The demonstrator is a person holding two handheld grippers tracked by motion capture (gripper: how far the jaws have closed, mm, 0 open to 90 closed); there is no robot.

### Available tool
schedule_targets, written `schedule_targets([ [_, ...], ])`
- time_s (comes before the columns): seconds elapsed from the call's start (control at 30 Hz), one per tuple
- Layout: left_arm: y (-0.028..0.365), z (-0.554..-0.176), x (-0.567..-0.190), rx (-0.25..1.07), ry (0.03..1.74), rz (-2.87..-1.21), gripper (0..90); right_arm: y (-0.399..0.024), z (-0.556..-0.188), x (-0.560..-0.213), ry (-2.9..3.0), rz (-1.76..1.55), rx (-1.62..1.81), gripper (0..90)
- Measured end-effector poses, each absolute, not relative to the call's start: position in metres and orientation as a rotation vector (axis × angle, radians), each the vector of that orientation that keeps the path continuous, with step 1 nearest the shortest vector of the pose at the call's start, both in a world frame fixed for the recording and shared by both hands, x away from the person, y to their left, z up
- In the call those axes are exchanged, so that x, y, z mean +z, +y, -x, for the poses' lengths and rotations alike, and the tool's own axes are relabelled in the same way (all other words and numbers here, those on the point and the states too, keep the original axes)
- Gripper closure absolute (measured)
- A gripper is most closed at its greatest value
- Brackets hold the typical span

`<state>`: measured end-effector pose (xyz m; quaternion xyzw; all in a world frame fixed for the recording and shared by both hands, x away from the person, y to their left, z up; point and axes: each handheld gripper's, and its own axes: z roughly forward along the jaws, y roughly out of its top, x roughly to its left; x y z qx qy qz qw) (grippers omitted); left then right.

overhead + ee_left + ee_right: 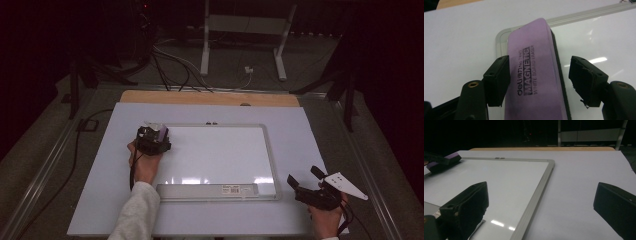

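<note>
Currently I have the left gripper (154, 131) positioned over the far left corner of the whiteboard (215, 155), pointing down at the purple eraser (534, 72). In the left gripper view, the eraser lies lengthwise between the two black fingers (497, 80), resting on the corner of the board with its dark felt side down. One finger sits against the eraser's purple side. The opposite finger stands clear of the eraser, with bare board visible in the gap, so the fingers are spread and do not pinch it. Printed text on the eraser's top face reads "MAGNETIC WHITE BOARD ERASER".

From the high view, the whiteboard lies flat on the white worktop (310, 130), its long side running left to right. A grey tray (207, 190) runs along its near edge. I see the board surface clean, with light reflections near the tray.

My right gripper (311, 181) is held at the near right corner of the worktop, well apart from the eraser and just outside the board's near right corner. Its fingers (466, 205) are spread wide with nothing between them. In the right gripper view, the board's frame (536, 195) runs away between the two fingers, and the eraser (442, 161) appears at the far left edge on the board.
</note>
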<state>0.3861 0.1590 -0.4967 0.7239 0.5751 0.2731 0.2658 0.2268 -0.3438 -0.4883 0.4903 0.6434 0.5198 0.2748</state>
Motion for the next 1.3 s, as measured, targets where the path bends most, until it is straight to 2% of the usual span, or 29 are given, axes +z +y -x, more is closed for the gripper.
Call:
schedule_targets([
  [0.1, 0.164, -0.385, -0.495, 0.715, 1.564, -1.928, 41.0, -0.344, -0.227, -0.489, 1.73, -1.318, 1.397, 0.4],
  [0.23, 0.17, -0.385, -0.495, 0.669, 1.587, -1.884, 42.3, -0.344, -0.227, -0.489, 1.731, -1.319, 1.396, 0.4],
  [0.63, 0.176, -0.384, -0.5, 0.598, 1.587, -1.897, 38.1, -0.344, -0.227, -0.489, 1.731, -1.317, 1.395, 0.4],
  [0.93, 0.178, -0.383, -0.501, 0.617, 1.632, -1.841, 57.9, -0.343, -0.228, -0.489, 1.733, -1.32, 1.394, 0.4],
  [1.3, 0.172, -0.395, -0.502, 0.684, 1.691, -1.817, 60.4, -0.345, -0.227, -0.488, 1.727, -1.322, 1.398, 0.4],
])
